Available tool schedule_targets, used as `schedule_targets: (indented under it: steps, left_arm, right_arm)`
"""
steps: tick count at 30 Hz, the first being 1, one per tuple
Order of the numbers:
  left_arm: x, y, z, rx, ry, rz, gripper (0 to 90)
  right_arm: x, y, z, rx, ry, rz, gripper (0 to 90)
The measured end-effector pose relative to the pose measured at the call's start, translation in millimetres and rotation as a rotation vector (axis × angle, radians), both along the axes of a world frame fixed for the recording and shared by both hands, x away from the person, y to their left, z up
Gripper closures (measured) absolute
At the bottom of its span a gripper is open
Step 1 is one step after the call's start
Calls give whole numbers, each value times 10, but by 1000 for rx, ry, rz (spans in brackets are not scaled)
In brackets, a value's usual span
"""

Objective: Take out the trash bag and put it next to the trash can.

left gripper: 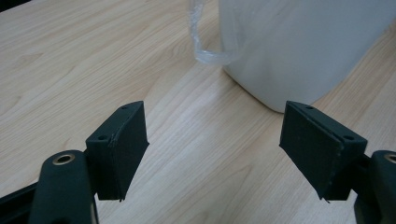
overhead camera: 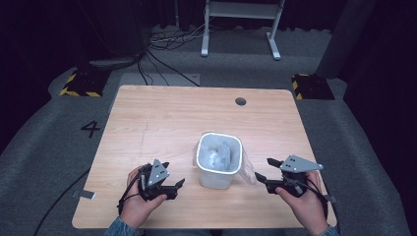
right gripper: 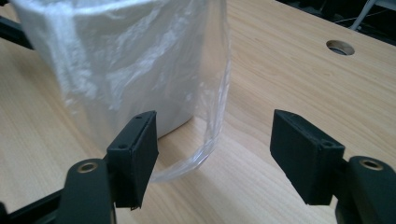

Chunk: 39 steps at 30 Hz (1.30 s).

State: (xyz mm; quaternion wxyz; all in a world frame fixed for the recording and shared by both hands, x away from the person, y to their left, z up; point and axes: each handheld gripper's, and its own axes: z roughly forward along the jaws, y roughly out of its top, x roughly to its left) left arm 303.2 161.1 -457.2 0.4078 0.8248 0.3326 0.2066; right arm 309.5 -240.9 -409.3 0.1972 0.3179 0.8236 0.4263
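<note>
A white bin (overhead camera: 219,160) lined with a clear plastic bag (right gripper: 212,93) is seen lower centre, flanked by the left gripper (overhead camera: 178,185) and right gripper (overhead camera: 263,169), both spread wide, nothing grasped.

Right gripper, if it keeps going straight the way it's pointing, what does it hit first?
Probably the clear plastic bag draped down the white bin; its loose loop hangs ahead of the open right gripper, though depth is hard to judge.
</note>
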Motion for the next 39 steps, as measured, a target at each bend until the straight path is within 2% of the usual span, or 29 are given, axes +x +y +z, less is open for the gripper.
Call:
schedule_targets:
  steps: [6,13,16,18,21,22,23,24,27,28,29,32,33,39]
  left_arm:
    - [65,-110,40,-7,2,-27,251]
    - [186,-241,54,-22,5,-65,303]
    - [229,-311,46,-6,-1,-84,327]
    - [280,-332,37,3,3,-82,399]
    - [363,-331,18,-11,14,-97,523]
    - [383,-331,10,-17,20,-102,535]
    - [407,-329,3,-20,31,-113,581]
    - [412,-328,3,-20,35,-117,664]
    - [375,-320,26,-48,58,-150,846]
    - [341,-312,45,-49,56,-165,875]
    - [311,-303,60,-44,52,-174,886]
    - [234,-270,91,-19,39,-183,891]
    - [212,-256,97,-26,39,-186,892]
    - [49,-181,175,-34,12,-197,896]
  right_arm:
    - [-125,78,-40,-5,10,35,325]
    - [-122,202,-133,-16,34,66,341]
    - [-120,254,-155,-15,37,83,352]
    - [-120,290,-163,-17,42,98,384]
    - [-116,320,-172,-21,44,117,430]
    - [-114,325,-174,-21,48,123,430]
    - [-114,330,-176,-21,51,127,433]
    - [-117,336,-179,-19,50,130,453]
    - [-119,327,-175,-25,67,158,600]
    - [-120,324,-172,-29,70,166,661]
    - [-126,315,-162,-37,78,186,732]
    - [-148,293,-134,-43,73,203,864]
    - [-156,286,-124,-44,69,207,899]
    - [-214,249,-46,-50,43,199,900]
